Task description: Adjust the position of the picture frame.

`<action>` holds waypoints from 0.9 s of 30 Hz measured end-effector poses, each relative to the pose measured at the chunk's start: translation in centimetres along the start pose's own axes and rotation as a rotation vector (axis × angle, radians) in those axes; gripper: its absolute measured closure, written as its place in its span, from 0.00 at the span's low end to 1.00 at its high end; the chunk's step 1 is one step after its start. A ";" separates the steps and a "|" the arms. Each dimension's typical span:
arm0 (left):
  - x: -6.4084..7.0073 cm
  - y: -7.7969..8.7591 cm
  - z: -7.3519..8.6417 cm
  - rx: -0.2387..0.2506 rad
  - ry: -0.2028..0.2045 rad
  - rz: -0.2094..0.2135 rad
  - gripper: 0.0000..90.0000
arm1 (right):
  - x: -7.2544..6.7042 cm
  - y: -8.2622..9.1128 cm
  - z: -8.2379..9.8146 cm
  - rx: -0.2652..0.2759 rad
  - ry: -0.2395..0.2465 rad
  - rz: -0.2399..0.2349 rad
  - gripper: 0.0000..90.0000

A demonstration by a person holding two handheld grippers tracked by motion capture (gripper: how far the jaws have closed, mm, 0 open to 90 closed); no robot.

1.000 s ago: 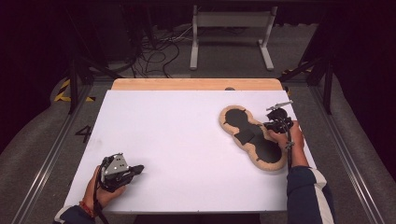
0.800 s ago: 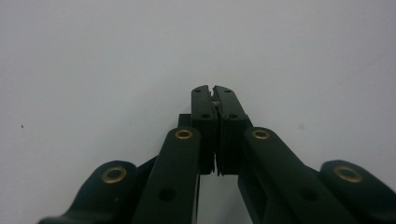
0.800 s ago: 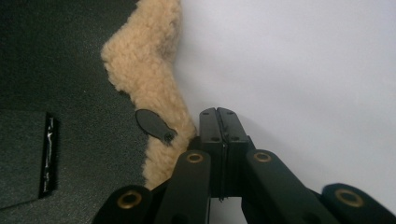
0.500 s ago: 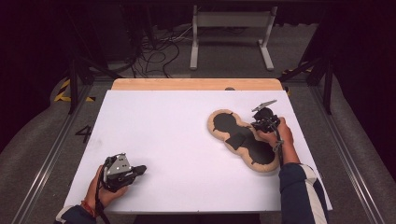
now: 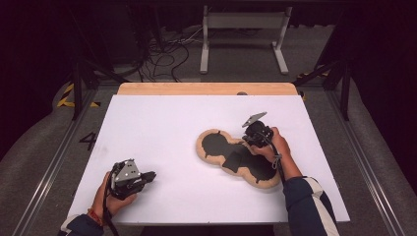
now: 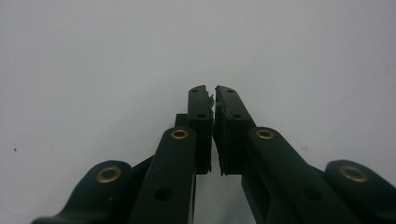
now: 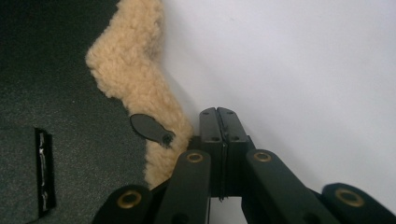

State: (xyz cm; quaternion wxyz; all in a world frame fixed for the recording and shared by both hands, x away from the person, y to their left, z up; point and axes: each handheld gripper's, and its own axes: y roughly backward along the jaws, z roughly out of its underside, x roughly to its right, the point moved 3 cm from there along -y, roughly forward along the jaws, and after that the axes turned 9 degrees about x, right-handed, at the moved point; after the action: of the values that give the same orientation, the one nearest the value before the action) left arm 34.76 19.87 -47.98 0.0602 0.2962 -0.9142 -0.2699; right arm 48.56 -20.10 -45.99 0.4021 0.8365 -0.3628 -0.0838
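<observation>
Your right gripper [image 5: 248, 139] sat at the edge of the fleece-trimmed black garment [image 5: 238, 158], right of center on the white tabletop [image 5: 162, 128]; its jaws were pressed together, and whether fabric was pinched was hidden. Your left gripper [image 5: 150, 175], near the front-left corner, was nearly closed on nothing.

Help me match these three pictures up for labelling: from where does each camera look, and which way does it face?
High view: above the person's side, facing forward and down on the white table; both forearms, left tongs, right tongs.
Left gripper view: on the left tongs, facing bare table.
Right gripper view: on the right tongs, beside the fleece-edged dark piece.
Shared: that piece in the high view.
</observation>
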 end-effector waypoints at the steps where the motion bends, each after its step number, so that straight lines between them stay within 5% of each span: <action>1: 0.0 -0.2 -0.1 0.000 0.000 0.003 0.95 | -0.2 -0.1 -0.1 0.000 0.006 -0.006 1.00; 7: -0.4 -1.2 -1.1 0.003 0.001 0.002 0.94 | -1.0 0.3 -0.6 0.015 0.017 0.013 1.00; 13: -1.3 -2.1 -2.2 0.020 0.025 -0.013 0.92 | -0.4 4.4 0.5 0.121 -0.042 0.087 1.00; 19: -2.5 -3.1 -3.5 0.037 0.056 -0.024 0.88 | -0.6 8.9 4.5 0.169 -0.120 0.174 1.00; 24: -3.2 -4.8 -4.5 0.029 0.075 -0.038 0.84 | -0.4 10.1 8.5 0.152 -0.204 0.234 1.00; 27: -3.6 -6.0 -5.3 0.030 0.074 -0.044 0.81 | -1.1 10.9 10.1 0.162 -0.246 0.227 1.00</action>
State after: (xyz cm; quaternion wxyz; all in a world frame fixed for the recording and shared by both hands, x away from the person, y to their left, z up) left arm 42.20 15.40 -46.48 0.0839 0.3268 -0.9086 -0.2464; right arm 37.52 -30.03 -44.89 0.2929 0.8033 -0.5068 -0.1103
